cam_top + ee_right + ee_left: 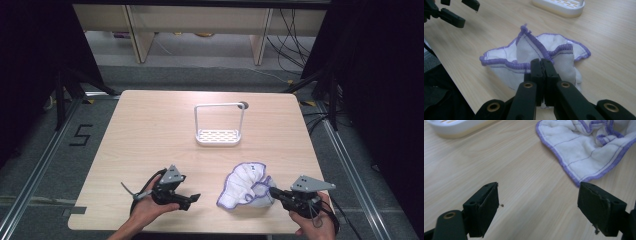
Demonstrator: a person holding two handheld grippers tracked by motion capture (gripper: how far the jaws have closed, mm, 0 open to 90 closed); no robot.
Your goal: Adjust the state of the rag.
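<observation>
- High view: white cloth [246, 187] bunched near front edge of surface [150, 135], long way running left to right; right tongs [272, 192] pinching its right side.
- Left gripper view: left tongs [537, 203] wide, holding nothing, close to cloth corner [584, 150].
- Right gripper view: tight on purple hem [534, 46]; might slip out if tugged hard.

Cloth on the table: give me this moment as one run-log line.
cloth: crumpled, near table edge | right gripper: shut on cloth hem | left gripper: open, empty, beside cloth | rack: untouched, farther back
</observation>
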